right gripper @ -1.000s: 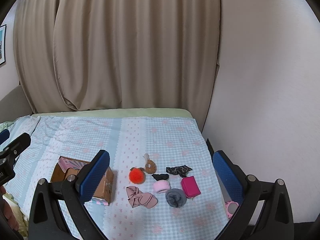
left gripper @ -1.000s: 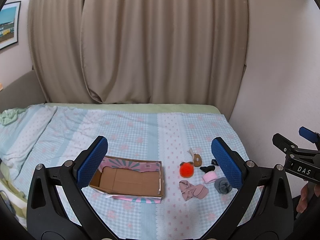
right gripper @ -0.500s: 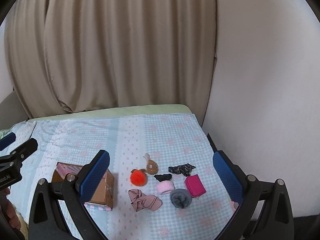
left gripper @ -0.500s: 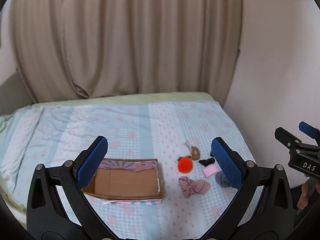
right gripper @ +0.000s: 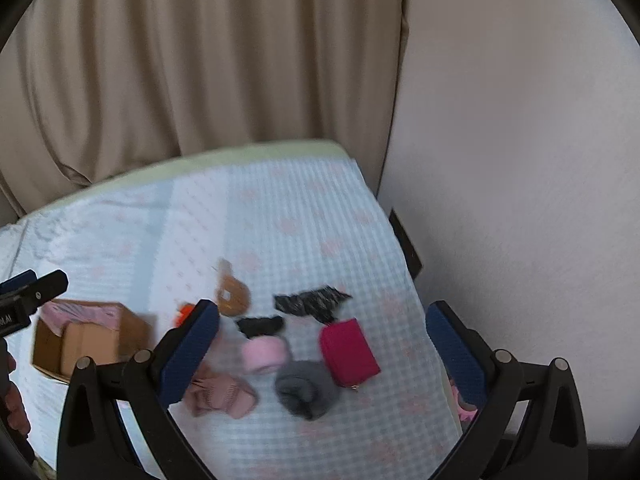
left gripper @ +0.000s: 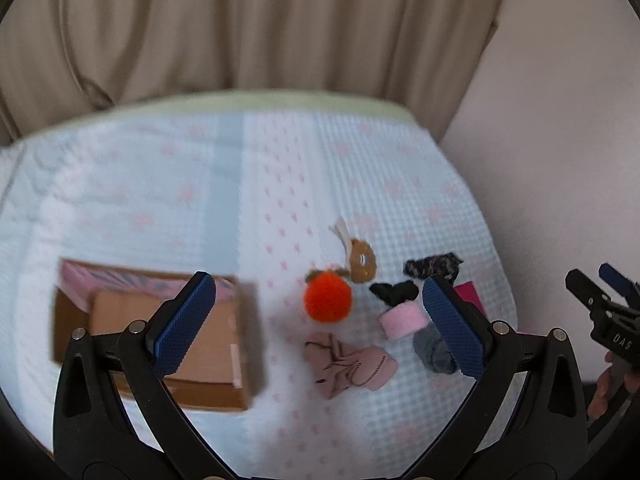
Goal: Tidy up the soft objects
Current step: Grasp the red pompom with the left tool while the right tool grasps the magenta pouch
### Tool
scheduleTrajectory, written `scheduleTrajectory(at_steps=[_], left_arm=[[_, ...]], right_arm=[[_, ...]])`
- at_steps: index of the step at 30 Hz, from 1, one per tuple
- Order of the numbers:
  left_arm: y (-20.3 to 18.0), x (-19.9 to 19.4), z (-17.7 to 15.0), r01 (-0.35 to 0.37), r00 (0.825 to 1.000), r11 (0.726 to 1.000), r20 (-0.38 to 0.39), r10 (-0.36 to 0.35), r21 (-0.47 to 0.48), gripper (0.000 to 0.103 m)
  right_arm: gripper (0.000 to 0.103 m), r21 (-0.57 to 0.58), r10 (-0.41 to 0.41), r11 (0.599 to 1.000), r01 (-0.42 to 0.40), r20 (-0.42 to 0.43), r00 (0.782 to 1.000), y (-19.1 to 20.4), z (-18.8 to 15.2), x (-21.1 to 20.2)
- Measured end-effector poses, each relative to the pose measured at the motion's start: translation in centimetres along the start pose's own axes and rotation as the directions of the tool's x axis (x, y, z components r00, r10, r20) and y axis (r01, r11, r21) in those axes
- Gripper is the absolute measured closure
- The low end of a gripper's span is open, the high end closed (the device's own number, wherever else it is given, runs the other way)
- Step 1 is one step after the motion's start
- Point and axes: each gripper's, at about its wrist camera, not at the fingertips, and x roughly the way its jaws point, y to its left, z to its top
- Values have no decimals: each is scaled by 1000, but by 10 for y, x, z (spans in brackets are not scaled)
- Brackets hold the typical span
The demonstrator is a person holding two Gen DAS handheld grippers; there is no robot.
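On the left of the bed (left gripper: 152,184), an open cardboard box (left gripper: 160,332) lies on the blue checked cover, its near flap pink-patterned; nothing shows inside it. The left claw (left gripper: 320,320) hangs above the bed with its blue pads wide apart and nothing between them.

To the right of the box, the soft things lie in a loose cluster. An orange pompom (left gripper: 328,297) comes first, touching a brown plush toy (left gripper: 362,264) just behind it. In front of the pompom lies a crumpled dusty-pink cloth (left gripper: 352,364). Further right, a small black scrap (right gripper: 260,325) lies just behind a pink roll (right gripper: 264,354), and a grey balled sock (right gripper: 306,394) sits in front of that roll, touching it. A black patterned cloth (right gripper: 312,302) lies behind a magenta pouch (right gripper: 348,354), which touches the grey sock on its right side.

The right claw (right gripper: 322,350) hovers over this cluster, its pads also spread wide and gripping nothing. A beige curtain (right gripper: 200,60) hangs behind the bed, and a pale wall (right gripper: 520,160) runs along its right edge.
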Motion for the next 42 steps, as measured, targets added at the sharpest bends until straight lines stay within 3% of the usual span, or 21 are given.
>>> scheduleTrajectory(at_steps=[6,12,19,24,26,30,32,36,42], left_arm=[[-12,101,-19,-26,993,1000,-111,25,-9,1],[-13,174,-36,-26,979,1000,-205,23,-11,3],[-14,238,-51,-23,956,1000,-292,21,0,14],[-13,262,-58,-18,943,1000,-331,17,-1,21],[-11,269,-60,-20,939,1000,-344,17,-6,29],[-8,282,-64,-19,921,1000,-391,10,-18,62],[-8,286,-67,-24,913,1000,-408,17,-11,66],[-4,284,-64,-8,917,1000,-398,-3,-26,70],[-4,274,-59,1,927,1000,-375,-10,-22,70]], right_arm=[[0,-14,23,1000,-25,-126,992,-29,-26,98],[0,-65,36,996,-53,-237,971,-41,-51,163],[0,-88,48,993,-83,-342,939,-52,-76,224],[1,-108,64,987,-118,-407,911,-53,-86,250],[4,-112,73,985,-133,-425,902,-51,-87,254],[23,-105,110,979,-178,-465,878,-45,-92,262],[31,-92,118,979,-182,-474,872,-44,-91,264],[42,-95,113,979,-181,-483,868,-42,-90,267],[55,-102,108,979,-174,-464,879,-33,-86,259]])
